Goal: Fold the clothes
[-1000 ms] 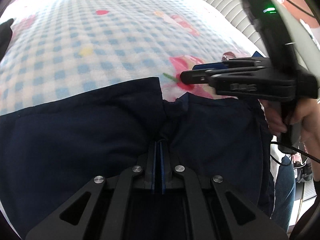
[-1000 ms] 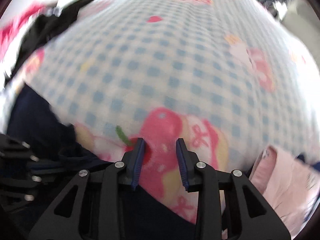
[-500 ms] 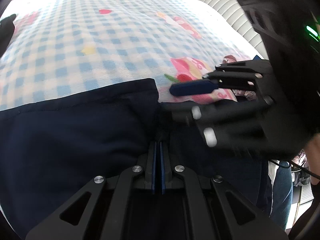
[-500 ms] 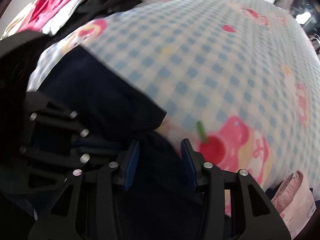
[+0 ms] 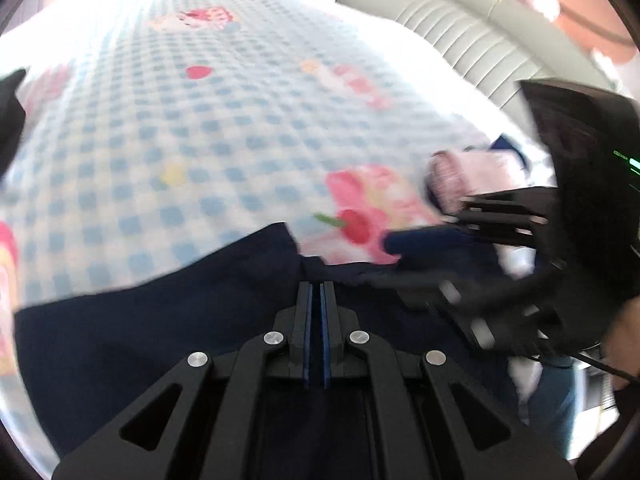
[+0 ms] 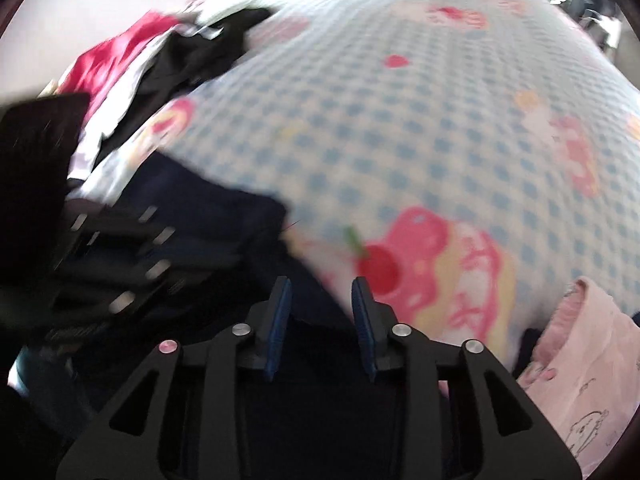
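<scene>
- The navy garment [image 5: 168, 332] lies on the near edge of the bed, over the blue-checked blanket [image 5: 224, 128], with a notch in its far hem just beyond the left gripper's tips. It looks like a pair of shorts or a skirt; the blur makes that uncertain.
- The left gripper [image 5: 316, 292] stays pressed together on the cloth at that notch, only a thin slit showing between its blue pads, just as it did a second ago. This pinch has not shifted on the fabric.
- What has changed is the right gripper [image 6: 322, 304]. A second ago it pointed out over the bare blanket and its cherry print [image 6: 380, 268]; now it has swung in over the navy cloth, jaws apart and holding nothing, with fabric lying between and under the pads.
- In the left wrist view the same right gripper [image 5: 394, 258] sits smeared with motion, just beside the left one, at the hem on the right side of the notch.
- My reading: the second grasp is being set up, so both hem points can be lifted and carried over for a fold. It has not closed yet.
- Farther out, a folded pink garment [image 6: 576, 368] lies at the right, and a heap of red and black clothes [image 6: 160, 52] waits at the far left of the bed.
</scene>
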